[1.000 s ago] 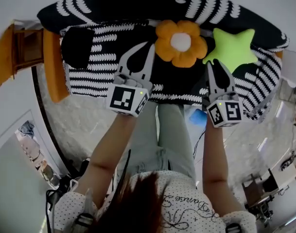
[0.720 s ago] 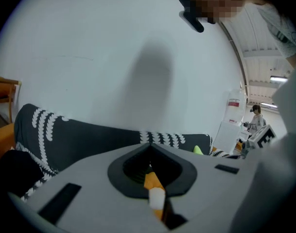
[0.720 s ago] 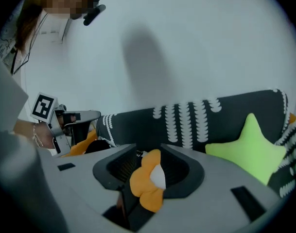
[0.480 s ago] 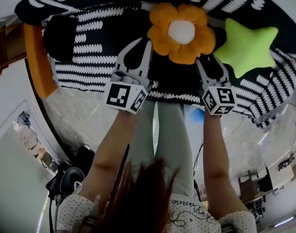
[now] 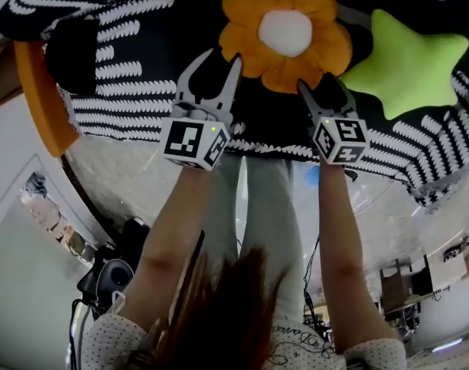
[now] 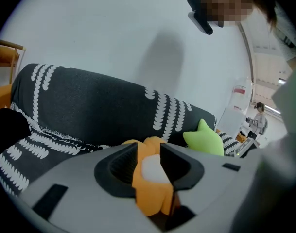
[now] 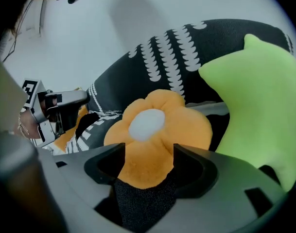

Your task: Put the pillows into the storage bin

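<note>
Left tongs point(image 5: 217, 58), right tongs point(image 5: 320, 89): just-opening, beside flower point(image 5: 286, 33)

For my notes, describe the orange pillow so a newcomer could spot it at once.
Find the sofa under its black cover with white stripes. Two plush pillows sit side by side on it, and the flower pillow is the left one in the head view. It is orange with rounded petals and a white centre; its neighbour is a lime-green star.
</note>
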`<state>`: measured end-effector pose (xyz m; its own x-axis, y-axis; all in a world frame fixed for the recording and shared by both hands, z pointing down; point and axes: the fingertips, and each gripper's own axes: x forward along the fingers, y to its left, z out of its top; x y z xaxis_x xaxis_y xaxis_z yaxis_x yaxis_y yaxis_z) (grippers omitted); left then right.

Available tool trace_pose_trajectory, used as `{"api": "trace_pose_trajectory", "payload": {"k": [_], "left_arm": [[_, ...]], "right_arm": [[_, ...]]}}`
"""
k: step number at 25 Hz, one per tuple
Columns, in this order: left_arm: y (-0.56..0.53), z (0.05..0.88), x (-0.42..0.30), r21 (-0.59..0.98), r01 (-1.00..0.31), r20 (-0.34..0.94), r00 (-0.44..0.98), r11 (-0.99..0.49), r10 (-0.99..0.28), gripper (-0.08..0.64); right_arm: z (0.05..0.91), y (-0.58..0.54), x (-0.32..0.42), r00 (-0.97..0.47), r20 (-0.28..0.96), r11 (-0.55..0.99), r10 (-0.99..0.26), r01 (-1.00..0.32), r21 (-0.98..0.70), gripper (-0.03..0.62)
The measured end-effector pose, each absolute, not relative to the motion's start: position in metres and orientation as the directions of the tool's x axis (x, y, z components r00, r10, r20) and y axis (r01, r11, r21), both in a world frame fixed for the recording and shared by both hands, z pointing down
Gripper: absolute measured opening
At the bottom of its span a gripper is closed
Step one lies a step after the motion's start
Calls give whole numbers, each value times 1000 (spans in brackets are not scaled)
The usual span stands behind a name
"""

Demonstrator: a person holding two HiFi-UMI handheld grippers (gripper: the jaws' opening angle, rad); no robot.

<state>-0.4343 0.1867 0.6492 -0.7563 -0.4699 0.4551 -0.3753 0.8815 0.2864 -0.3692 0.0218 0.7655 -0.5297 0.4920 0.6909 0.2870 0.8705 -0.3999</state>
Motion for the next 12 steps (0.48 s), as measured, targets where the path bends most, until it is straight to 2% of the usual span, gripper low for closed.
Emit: {"api": "trace_pose_trajectory", "payload": {"k": [1,3,6,9,12], "left_arm": [[185,655,-432,291,-378,467,-746,879,-475,147],[184,666,-429,309,-376,493,-722,873,-486,247],[183,672,-426,322,-357,517,-709,877,-479,275],[184,675,-423,301,-348,538,-707,888,-460,288],[191,682,-418,293,-356,548,-699,888,-461,298]], "right_arm": [[771,25,-367,-519,696,868,496,287,-405,324],[778,33,-364,-501,704,864,503,296,-407,351],[780,39,-364,-492,715,867,496,323,-379,383],[784,39,-366,-484,728,872,485,330,-361,390],[791,42,-365,-466,741,872,484,323,-366,293]]}}
